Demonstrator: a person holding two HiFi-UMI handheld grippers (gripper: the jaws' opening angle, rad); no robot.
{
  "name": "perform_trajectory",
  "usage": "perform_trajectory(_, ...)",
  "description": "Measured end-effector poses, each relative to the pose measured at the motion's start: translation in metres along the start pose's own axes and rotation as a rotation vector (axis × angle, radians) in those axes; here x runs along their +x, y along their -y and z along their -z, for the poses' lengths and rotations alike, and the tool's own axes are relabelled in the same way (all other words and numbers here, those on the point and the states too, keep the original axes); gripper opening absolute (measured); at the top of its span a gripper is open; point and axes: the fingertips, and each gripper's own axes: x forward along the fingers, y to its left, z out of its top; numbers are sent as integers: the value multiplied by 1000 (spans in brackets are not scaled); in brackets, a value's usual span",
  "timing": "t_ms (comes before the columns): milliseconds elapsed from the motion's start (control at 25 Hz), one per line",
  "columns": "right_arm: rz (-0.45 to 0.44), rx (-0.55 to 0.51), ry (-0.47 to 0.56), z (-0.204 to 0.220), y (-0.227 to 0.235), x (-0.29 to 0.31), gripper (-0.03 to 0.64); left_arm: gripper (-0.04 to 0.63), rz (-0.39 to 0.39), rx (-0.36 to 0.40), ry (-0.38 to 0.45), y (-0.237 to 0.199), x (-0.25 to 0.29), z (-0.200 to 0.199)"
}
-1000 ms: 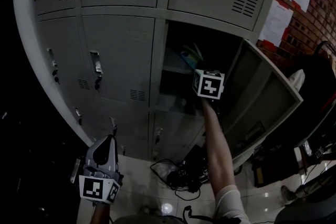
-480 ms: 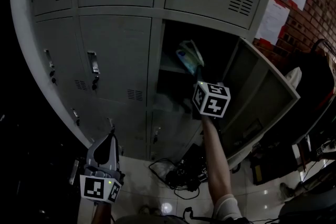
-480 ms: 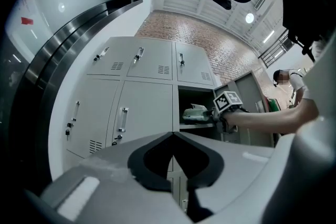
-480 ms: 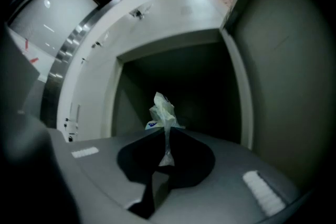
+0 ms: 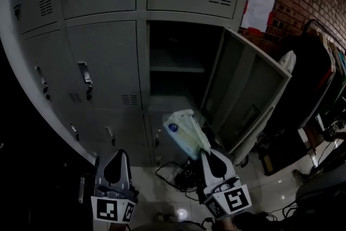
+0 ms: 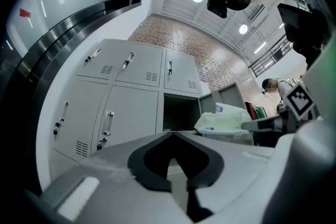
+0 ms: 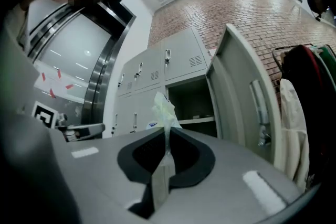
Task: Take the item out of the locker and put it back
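the right gripper has its fingers clamped on the thin lower edge of a pale, soft packet. in the right gripper view the packet shows as a sheet pinched edge-on in the seam where the fingers meet. it stands up and ahead of the fingertips, and its long axis runs on from them toward the open locker compartment.

the packet is outside the locker, held in the air. the compartment lies ahead of and above these fingers, well apart from the packet's free end. a shelf crosses the compartment partway up. the door hangs open to the right of the fingers.

the left gripper sits off to the left of the right one. its fingers are together with nothing between them, and it faces the closed locker doors.

the taking-out half looks done, so the return is what remains. that move likely turns on carrying the right fingers up and forward along the packet's own axis, so the floppy end goes in first. that end could fold against the shelf's front edge or brush the door. the right hand is the one loaded and lined up with the opening.
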Motion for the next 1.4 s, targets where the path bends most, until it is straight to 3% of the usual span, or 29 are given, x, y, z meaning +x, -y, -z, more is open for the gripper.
perform_trajectory(160, 19, 19, 0, 7, -19, -43, 12, 5, 39, -16, -8, 19, -9, 1)
perform_trajectory(360, 13, 13, 8, 7, -31, -56, 12, 5, 70, -5, -22, 27, -18, 3)
perform_trajectory(840, -2, 7, 53, -17, -29, -59, 12, 5, 39, 6, 7, 18, -20, -9)
perform_trajectory(1000, 26, -94, 101, -45, -1, -12, 12, 5, 28, 8, 1, 15, -18, -7)
perform_trajectory(1120, 46, -111, 112, -68, 28, 51, 12, 5, 12, 12, -9, 11, -16, -3)
perform_trajectory(1400, 68, -157, 17, -92, 79, 199, 12, 5, -29, 43, -25, -5, -4, 3)
